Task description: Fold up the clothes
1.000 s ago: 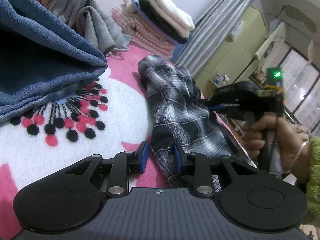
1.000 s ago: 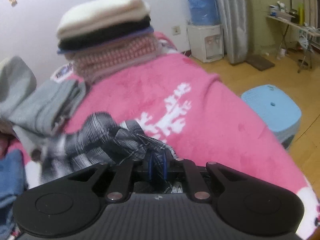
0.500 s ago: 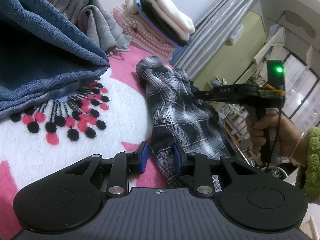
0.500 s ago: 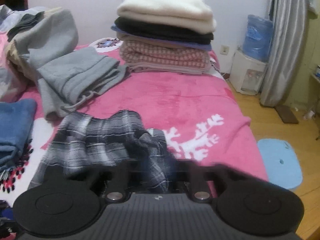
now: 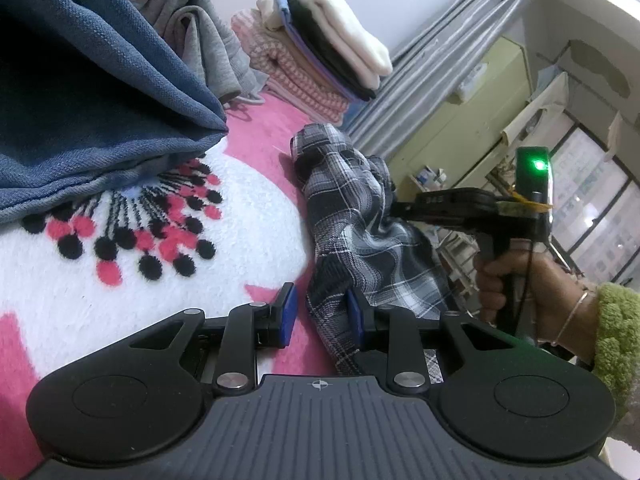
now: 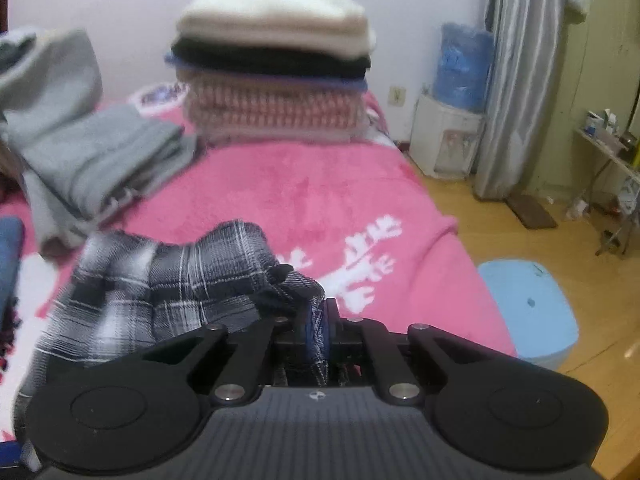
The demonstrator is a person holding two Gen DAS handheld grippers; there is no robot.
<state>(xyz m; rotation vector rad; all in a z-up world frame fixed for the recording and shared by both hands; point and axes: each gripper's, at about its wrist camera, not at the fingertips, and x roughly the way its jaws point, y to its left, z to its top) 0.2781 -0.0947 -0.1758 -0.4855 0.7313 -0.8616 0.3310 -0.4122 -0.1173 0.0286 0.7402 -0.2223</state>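
Pink blanket [image 6: 320, 200] bears plaid shirt [image 6: 168, 292]; right gripper [image 6: 318, 326] fingers opening around it; left gripper [image 5: 322, 316] spread.

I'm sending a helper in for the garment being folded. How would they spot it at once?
Start at the pink fleece blanket covering the bed, with a neat stack of folded clothes at its far end. Nearer, beside the loose blue denim fabric, lies the crumpled black-and-white plaid shirt. It is the only checked garment there, and the right gripper pinches its edge.
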